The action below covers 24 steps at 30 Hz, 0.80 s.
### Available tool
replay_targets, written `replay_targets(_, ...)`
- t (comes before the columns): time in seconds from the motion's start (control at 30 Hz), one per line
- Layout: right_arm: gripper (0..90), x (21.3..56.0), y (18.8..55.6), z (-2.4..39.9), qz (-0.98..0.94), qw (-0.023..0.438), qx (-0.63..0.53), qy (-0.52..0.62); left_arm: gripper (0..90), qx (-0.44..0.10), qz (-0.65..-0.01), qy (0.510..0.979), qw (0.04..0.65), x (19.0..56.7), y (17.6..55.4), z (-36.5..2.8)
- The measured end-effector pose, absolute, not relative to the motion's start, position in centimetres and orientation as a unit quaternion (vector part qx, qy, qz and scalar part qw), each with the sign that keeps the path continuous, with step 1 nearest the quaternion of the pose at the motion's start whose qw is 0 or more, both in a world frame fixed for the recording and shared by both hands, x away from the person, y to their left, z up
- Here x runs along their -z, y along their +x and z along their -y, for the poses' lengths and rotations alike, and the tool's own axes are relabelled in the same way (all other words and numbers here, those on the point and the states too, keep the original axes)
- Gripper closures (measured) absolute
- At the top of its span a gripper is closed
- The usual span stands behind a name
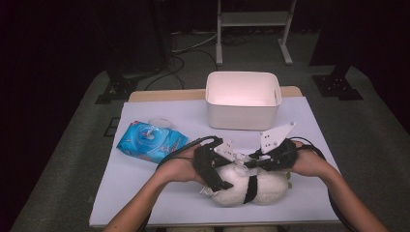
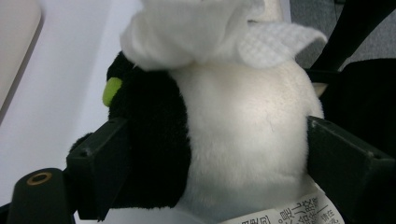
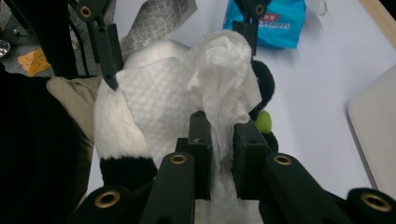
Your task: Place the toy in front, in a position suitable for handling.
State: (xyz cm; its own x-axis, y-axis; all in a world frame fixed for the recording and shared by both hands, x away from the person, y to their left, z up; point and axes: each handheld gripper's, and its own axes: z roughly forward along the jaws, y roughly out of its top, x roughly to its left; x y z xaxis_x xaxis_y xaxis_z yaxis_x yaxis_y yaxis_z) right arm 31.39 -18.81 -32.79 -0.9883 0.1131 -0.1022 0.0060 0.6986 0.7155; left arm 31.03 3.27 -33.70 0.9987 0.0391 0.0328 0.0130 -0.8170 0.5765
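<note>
Soft black-and-white plush panda toy (image 1: 251, 186) lies on its side at the near edge of the white table mat (image 1: 145, 193). Left gripper (image 2: 210, 154) spread wide, jaws pressed on both flanks of the plush. Right gripper (image 3: 219, 140) nearly closed, pinching a crumpled white wet wipe (image 3: 205, 93) that drapes over the toy. Sewn-in white label (image 2: 289, 212) bears printed characters, too small to read. Blue wipes pack (image 1: 150, 141) lies left; lettering illegible. White plastic bin (image 1: 241, 99) behind.

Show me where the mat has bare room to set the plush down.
Bare mat in the near-left corner, below the wipes pack; also the strip right of the white bin. Crowded at near centre: both grippers on the plush toy.
</note>
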Motion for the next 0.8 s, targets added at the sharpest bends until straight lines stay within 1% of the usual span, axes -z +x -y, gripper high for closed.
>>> replay_targets(0.17,78.7,33.3,31.4,20.6,-0.936,0.081,-0.338,0.046,12.7,-0.022,-0.016,0.953,0.303,33.8,31.0,-3.3)
replay_targets(0.47,78.6,33.8,31.3,24.5,-0.924,0.075,-0.364,0.09,12.8,-0.022,-0.015,0.953,0.301,33.8,31.1,-3.3)
replay_targets(0.8,78.6,34.8,31.1,27.4,-0.915,0.071,-0.377,0.127,12.8,-0.022,-0.015,0.953,0.302,33.8,31.1,-3.4)
